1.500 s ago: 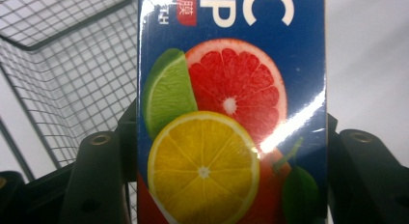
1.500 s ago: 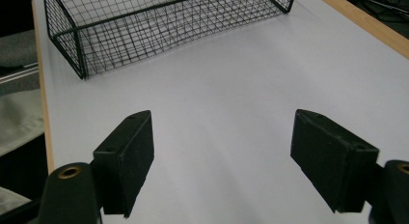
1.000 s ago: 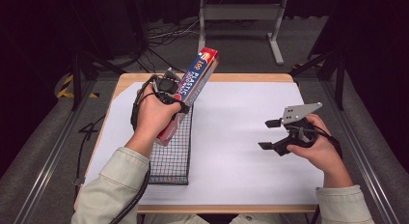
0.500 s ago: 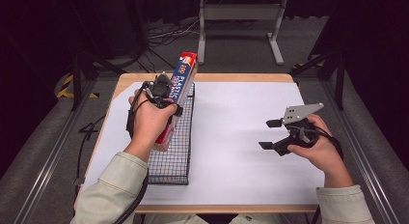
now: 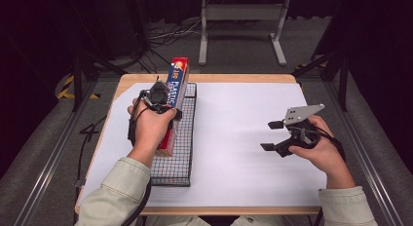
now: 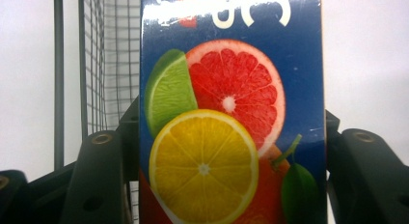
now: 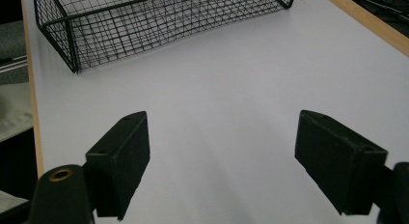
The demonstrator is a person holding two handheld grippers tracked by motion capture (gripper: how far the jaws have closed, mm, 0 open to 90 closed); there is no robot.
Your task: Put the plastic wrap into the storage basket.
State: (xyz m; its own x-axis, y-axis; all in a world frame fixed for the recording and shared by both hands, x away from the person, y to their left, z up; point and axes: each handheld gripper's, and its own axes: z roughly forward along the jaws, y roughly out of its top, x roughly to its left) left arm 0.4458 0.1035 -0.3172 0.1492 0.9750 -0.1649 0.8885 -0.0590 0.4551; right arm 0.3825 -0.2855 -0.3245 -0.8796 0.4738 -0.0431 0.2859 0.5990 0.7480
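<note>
Left gripper [image 5: 163,105] clamps the wrap box [image 5: 176,89] over the wire basket [image 5: 181,155] at the table's left edge, ready for lowering; right gripper [image 5: 271,136] idles, jaws apart.

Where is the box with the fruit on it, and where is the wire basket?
box [image 6: 231,113], left gripper view, on its fruit-printed front face
wire basket [image 7: 159,21], right gripper view, on its mesh side wall
</note>
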